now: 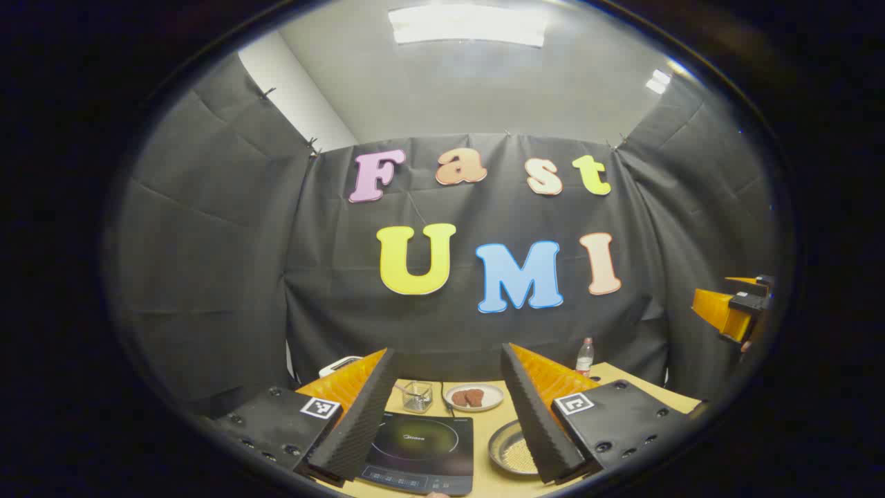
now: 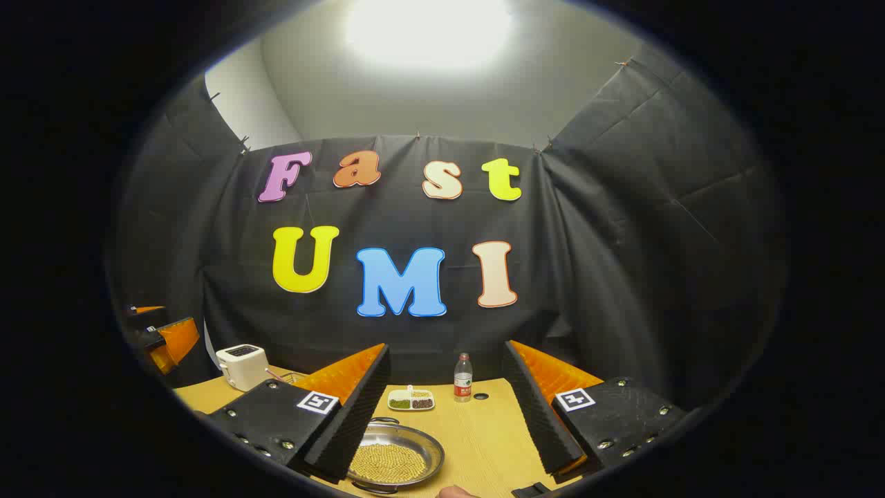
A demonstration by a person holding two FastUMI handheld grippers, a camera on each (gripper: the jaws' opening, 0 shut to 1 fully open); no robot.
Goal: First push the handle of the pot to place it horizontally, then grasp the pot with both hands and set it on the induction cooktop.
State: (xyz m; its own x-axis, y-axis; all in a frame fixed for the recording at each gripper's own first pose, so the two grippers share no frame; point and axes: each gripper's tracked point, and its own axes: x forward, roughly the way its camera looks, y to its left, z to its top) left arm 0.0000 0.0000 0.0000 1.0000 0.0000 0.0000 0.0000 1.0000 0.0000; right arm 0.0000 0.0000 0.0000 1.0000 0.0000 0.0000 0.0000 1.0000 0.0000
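The pot point(image 2: 394, 456) is a shallow steel pan holding yellowish grains, on the wooden table point(image 2: 477, 436). One loop handle point(image 2: 384, 420) is on its far side and another on its near rim. My right gripper point(image 2: 446, 346) hovers open above the table, its left finger partly covering the pot. In the left gripper view the black induction cooktop point(image 1: 422, 449) lies between the fingers of my open left gripper point(image 1: 448, 349). The pot point(image 1: 511, 449) sits just right of the cooktop, partly hidden behind the right finger. Neither gripper holds anything.
Behind the cooktop stand a glass cup point(image 1: 417, 395) and a plate of meat point(image 1: 474, 397). A water bottle point(image 2: 462, 378), a divided dish of beans point(image 2: 411, 400) and a white toaster point(image 2: 242, 366) stand along the back. A fingertip point(image 2: 453, 492) shows at the near edge.
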